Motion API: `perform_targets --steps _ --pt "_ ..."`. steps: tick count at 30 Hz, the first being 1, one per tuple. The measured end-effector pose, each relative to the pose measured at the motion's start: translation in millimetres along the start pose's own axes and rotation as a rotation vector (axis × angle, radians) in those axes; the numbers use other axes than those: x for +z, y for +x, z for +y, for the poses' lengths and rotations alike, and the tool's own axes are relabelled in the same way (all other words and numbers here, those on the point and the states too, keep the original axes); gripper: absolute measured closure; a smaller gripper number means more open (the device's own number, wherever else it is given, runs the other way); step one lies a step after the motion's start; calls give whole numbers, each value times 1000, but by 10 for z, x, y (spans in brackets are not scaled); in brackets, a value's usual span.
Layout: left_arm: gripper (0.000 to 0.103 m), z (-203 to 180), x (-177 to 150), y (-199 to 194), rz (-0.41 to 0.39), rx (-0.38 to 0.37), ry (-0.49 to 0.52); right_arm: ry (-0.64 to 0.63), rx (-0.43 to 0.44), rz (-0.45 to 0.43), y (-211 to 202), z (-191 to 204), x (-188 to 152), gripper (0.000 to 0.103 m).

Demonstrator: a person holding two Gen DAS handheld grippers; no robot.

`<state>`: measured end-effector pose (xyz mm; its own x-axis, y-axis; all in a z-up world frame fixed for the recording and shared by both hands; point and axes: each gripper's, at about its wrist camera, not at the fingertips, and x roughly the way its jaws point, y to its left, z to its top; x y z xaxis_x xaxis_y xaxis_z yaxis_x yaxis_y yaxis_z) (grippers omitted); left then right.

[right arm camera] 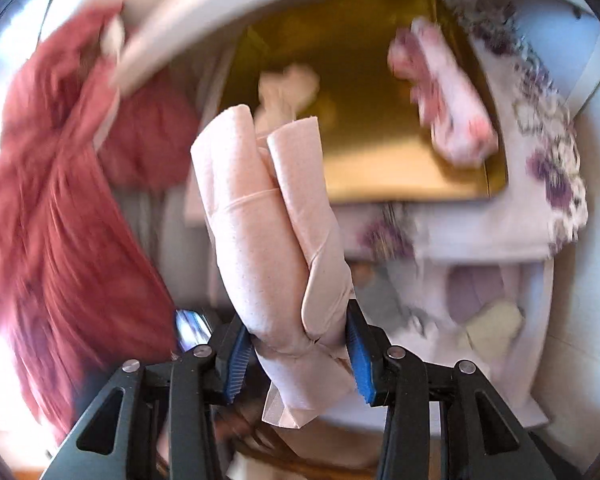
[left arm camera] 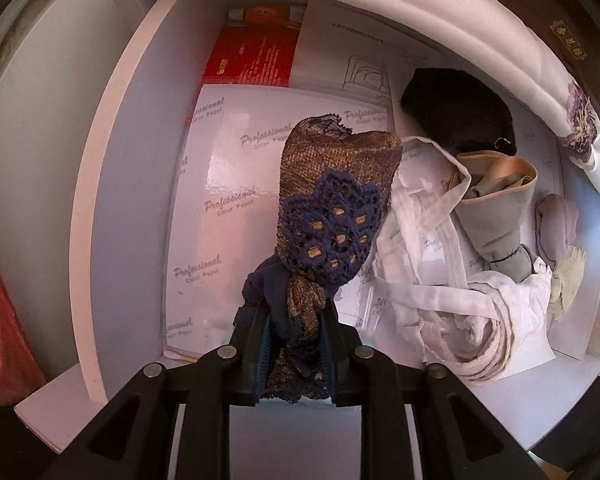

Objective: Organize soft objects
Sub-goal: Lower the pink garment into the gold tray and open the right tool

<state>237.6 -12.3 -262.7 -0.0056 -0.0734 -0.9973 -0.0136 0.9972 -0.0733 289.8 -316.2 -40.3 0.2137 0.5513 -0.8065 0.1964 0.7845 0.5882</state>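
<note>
Left gripper (left arm camera: 296, 354) is clamped on a lace cloth (left arm camera: 332, 208) hanging over the drawer (left arm camera: 100, 184). Right gripper (right arm camera: 298, 350) is clamped on a pink roll (right arm camera: 268, 216). Both pieces look light, limp and compressible; a hold on the bunched middle seems safest.

A home bedroom corner (seemingly): floral bedsheet (right arm camera: 548, 184), drawer (left arm camera: 100, 184) of underwear (left arm camera: 432, 264)

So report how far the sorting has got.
Done: white, grey and black pieces lie in the drawer. In hand: left gripper clamps a navy-gold lace piece; right gripper clamps a pink roll. Left: placing both.
</note>
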Motion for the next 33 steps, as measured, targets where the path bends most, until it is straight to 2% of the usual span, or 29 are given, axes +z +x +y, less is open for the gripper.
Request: perform_targets --steps 4,5,8,12,15,17,21,22,28,30,31,32,33 --pt "81 11 12 14 2 -1 -3 180 83 -150 -34 -22 313 59" --pt "81 4 20 25 2 -2 -3 187 94 -253 -16 -71 383 59" --pt "81 9 24 36 2 -1 -2 280 88 -276 151 -172 563 59" --pt "81 -8 26 69 4 0 -8 289 6 -299 361 -177 736 60" --pt "81 -6 31 71 5 0 -8 250 -45 -291 512 -117 864 61" --pt "81 -9 35 78 6 0 -10 218 -46 -284 579 -88 954 61" --pt "81 -14 41 83 5 -1 -11 145 -49 -255 600 1 1002 53" --pt "81 -15 42 87 5 0 -12 128 -50 -248 593 14 997 46" --pt "81 -48 30 64 0 7 -9 74 -40 -173 525 19 813 30" --pt "81 -57 29 61 0 7 -9 55 -51 -158 585 33 778 32" --pt "81 -63 29 58 0 8 -7 47 -61 -158 609 44 768 41" --pt "81 -51 30 62 0 7 -9 38 -66 -151 644 37 766 55" --pt "81 -52 29 62 1 5 -12 27 -78 -144 713 64 776 57"
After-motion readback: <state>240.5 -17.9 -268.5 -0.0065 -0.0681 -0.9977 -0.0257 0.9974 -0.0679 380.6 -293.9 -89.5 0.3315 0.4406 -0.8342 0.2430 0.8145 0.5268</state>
